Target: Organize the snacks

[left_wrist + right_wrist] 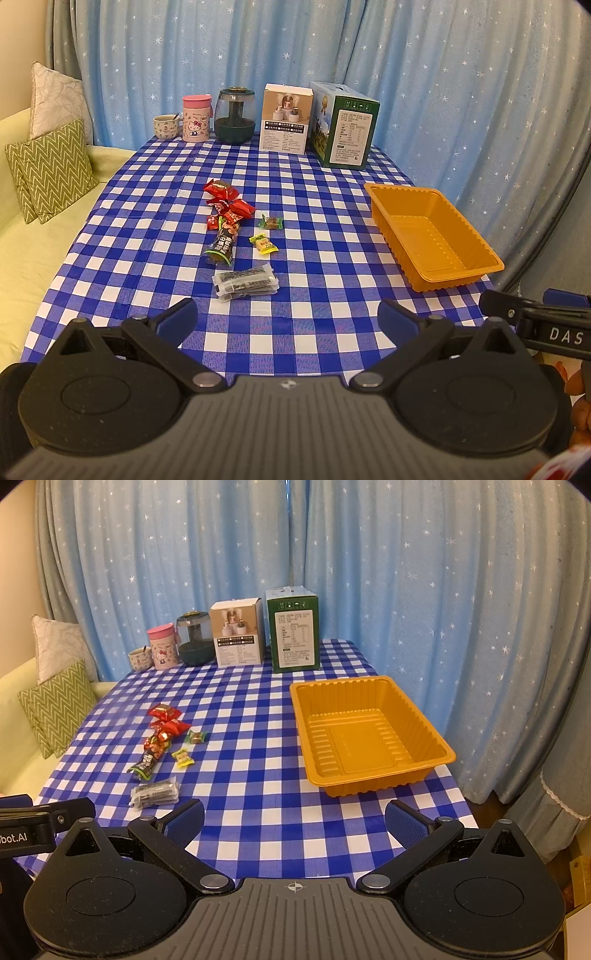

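Several wrapped snacks lie mid-table: red packets point(226, 201) point(168, 720), a dark nut bag point(222, 245) point(147, 762), a green candy point(270, 222) point(197, 736), a yellow candy point(263, 244) point(182, 757) and a clear pack of dark bars point(245, 281) point(155, 792). An orange plastic tray point(476, 271) point(373, 777) sits empty on the right. My left gripper point(288, 321) hovers open over the near table edge, short of the bar pack. Beside it, my right gripper point(294, 821) is open too, with nothing between its fingers, near the tray.
Along the back edge stand a small mug point(165, 126), a pink tumbler point(197, 118), a dark glass jar point(235, 116), a white box point(286, 118) and a green box point(343, 129). A sofa with cushions point(51, 170) lies left. Blue starred curtains hang behind the checked tablecloth point(317, 240).
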{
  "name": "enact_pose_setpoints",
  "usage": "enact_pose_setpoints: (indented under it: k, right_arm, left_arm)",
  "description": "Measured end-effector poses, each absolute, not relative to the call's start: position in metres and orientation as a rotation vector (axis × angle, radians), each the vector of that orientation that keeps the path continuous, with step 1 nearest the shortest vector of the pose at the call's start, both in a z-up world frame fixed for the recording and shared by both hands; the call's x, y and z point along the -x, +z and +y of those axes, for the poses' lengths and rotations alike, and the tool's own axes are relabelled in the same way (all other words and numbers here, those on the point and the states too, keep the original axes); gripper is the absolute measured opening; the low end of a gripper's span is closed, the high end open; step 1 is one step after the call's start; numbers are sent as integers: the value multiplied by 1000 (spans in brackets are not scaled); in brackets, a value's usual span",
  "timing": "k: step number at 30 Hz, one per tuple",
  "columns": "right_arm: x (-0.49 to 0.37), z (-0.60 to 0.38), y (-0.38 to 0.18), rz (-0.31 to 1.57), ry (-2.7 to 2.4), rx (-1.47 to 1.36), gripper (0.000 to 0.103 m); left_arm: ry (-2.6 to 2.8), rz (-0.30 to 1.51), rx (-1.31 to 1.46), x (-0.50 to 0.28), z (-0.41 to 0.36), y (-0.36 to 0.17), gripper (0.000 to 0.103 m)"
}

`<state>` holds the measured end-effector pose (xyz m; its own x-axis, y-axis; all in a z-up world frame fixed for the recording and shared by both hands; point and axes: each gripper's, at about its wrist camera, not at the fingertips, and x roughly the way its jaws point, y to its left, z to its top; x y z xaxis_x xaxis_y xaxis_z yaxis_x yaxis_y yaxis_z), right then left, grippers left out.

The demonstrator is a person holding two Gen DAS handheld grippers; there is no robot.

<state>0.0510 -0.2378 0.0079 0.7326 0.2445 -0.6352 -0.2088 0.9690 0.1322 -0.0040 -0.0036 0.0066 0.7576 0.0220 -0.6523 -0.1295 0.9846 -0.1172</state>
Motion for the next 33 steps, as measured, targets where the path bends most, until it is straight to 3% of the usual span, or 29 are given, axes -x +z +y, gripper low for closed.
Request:
enact_pose_setpoints:
  k: [16, 30, 32, 33]
  right_arm:
    - [-56, -234, -4, 689, 265, -74, 103]
    - [-93, -179, -50, 719, 388, -29, 103]
    - [-101, -173, -58, 724, 403, -17, 98]
    - [-105, -170, -63, 730, 409, -6, 90]
  left_arm:
    - [112, 721, 170, -1, 12, -9, 102]
    - [32, 811, 68, -60, 61, -51, 84]
    - [-2, 821, 30, -72, 62, -59, 82]
    - [-20, 825, 11, -78, 62, -63, 80]
